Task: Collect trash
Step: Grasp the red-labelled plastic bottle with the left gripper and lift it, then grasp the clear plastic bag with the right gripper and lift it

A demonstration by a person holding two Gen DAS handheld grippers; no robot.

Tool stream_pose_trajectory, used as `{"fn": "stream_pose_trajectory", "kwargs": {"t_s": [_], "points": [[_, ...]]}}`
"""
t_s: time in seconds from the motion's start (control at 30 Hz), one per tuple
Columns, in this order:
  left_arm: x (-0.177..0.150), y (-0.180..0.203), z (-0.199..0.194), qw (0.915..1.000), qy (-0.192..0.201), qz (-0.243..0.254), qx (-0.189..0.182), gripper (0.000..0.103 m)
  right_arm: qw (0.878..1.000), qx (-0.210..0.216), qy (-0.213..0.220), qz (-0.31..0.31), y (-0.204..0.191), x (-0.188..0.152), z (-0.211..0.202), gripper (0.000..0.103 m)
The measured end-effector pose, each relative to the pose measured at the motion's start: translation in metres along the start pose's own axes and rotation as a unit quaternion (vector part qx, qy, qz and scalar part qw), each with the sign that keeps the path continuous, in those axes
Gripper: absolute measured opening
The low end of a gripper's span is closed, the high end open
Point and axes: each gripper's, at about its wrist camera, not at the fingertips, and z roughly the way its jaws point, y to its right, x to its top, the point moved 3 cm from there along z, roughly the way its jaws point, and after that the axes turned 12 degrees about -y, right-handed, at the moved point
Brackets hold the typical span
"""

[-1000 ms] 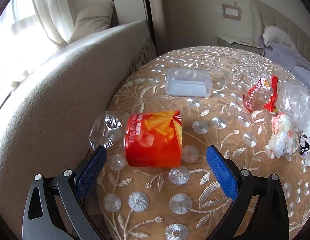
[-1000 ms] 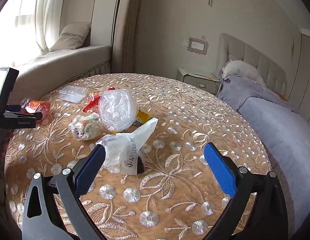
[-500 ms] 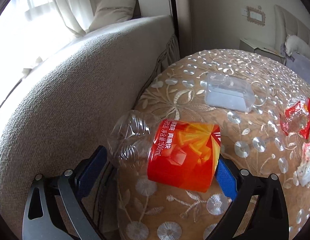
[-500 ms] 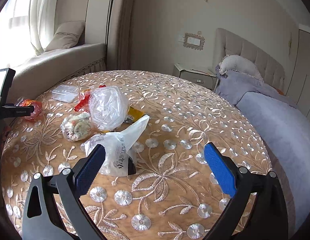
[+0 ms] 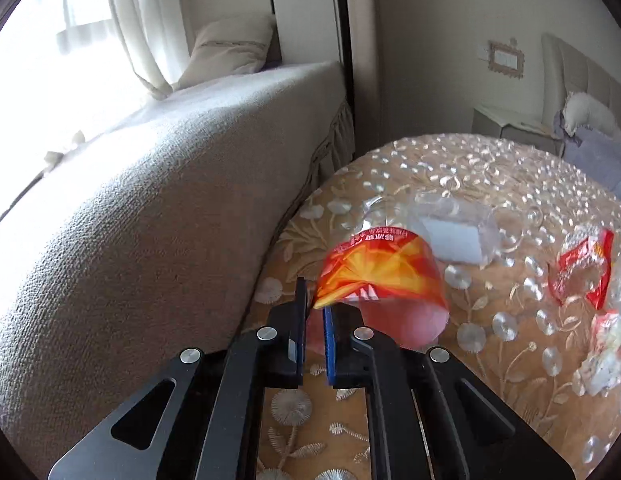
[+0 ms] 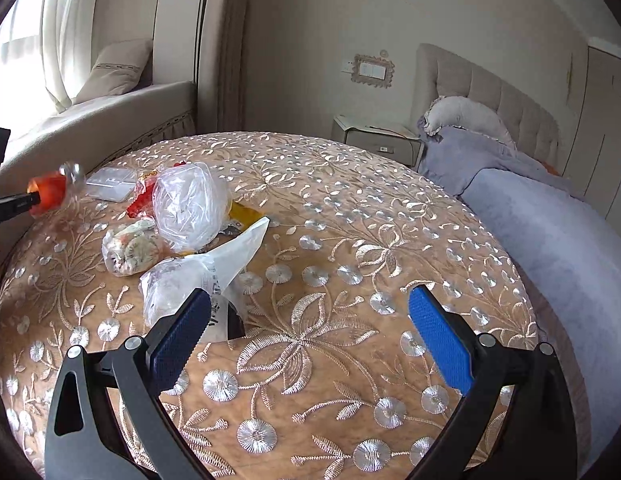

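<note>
Bottle (image 5: 380,276) is a crushed clear plastic one with a bright red-orange label, pinched at its edge by the left gripper (image 5: 315,312) and lifted off the table (image 6: 350,220) near its left edge, next to the sofa (image 5: 150,200). Those fingers are squeezed nearly together on the plastic. The right gripper (image 6: 310,332) is spread wide open, holding nothing, hovering over the near edge with a white plastic bag (image 6: 206,276) just ahead of its left finger. A clear plastic box (image 5: 450,236) sits toward the far left edge; can't tell if anything's in it. A knotted clear bag (image 6: 188,206), a wrapped snack bag (image 6: 130,248) and a red wrapper (image 5: 582,264) are clustered beside it.
</note>
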Motion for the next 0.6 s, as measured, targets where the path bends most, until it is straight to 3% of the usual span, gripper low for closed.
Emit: {"fn": "stream_pose_trajectory", "kwargs": {"t_s": [0.2, 0.33, 0.6], "points": [[-0.004, -0.006, 0.002, 0.9997, -0.003, -0.003, -0.024, 0.001, 1.000, 0.014, 0.007, 0.000, -0.003, -0.002, -0.007, 0.099], [-0.005, -0.006, -0.026, 0.9976, 0.045, 0.003, -0.054, 0.001, 1.000, 0.019, 0.004, 0.000, -0.004, -0.004, -0.009, 0.099], [-0.020, 0.019, -0.092, 0.9900, 0.094, 0.048, -0.094, 0.001, 0.999, 0.037, 0.006, -0.013, -0.013, -0.004, -0.012, 0.099]]}}
